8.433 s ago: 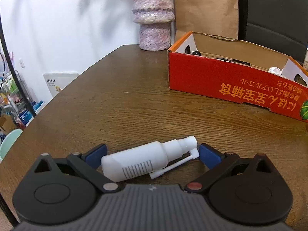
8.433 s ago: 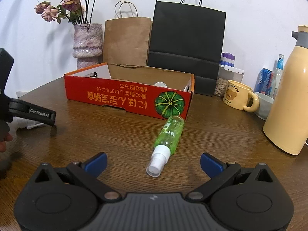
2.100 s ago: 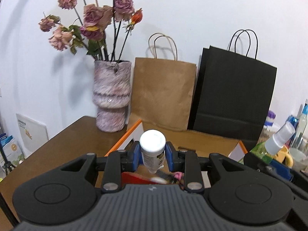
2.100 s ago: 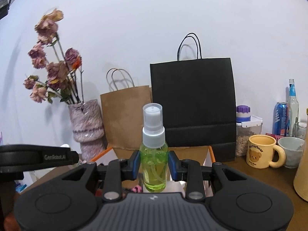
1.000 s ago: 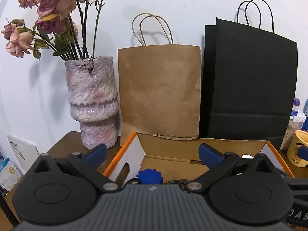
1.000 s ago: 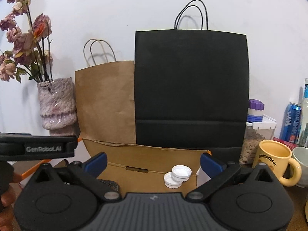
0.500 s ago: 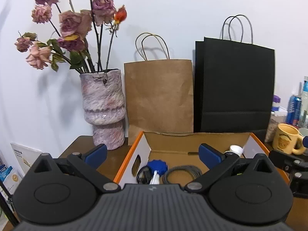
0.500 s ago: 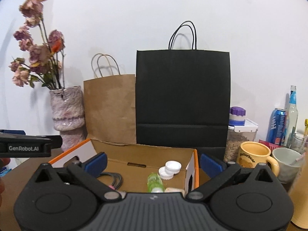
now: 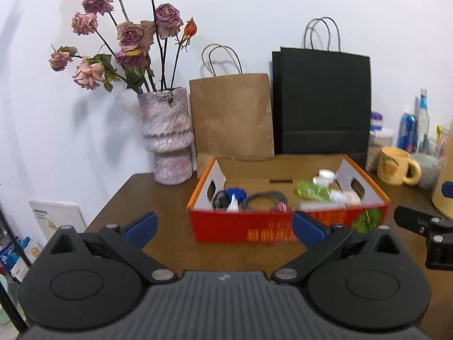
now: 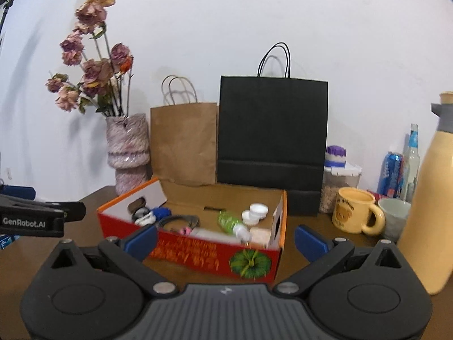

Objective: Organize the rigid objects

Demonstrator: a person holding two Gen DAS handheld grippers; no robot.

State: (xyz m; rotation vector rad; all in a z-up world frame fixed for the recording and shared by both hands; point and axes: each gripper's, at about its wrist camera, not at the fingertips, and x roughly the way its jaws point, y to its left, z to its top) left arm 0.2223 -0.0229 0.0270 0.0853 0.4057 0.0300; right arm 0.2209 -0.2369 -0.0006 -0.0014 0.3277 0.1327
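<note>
The red cardboard box point(image 9: 254, 229) stands on the brown table, also in the right wrist view point(image 10: 198, 257). Inside lie the green spray bottle point(image 9: 312, 191) point(image 10: 229, 221), a white spray bottle point(image 9: 320, 205), white caps point(image 10: 254, 212), a blue lid point(image 9: 236, 192) and a coiled black cable point(image 9: 264, 198). My left gripper point(image 9: 223, 228) is open and empty, in front of the box. My right gripper point(image 10: 225, 240) is open and empty, in front of the box's right half.
A vase with dried roses point(image 9: 168, 141), a brown paper bag point(image 9: 230, 116) and a black paper bag point(image 9: 321, 102) stand behind the box. A yellow mug point(image 10: 354, 209), a grey cup point(image 10: 393, 212), cans, bottles and a tall cream flask point(image 10: 430, 212) stand at the right.
Both grippers let go of their bottles into the box about a second ago. Both have since pulled back, so the whole box and its red front now show.
</note>
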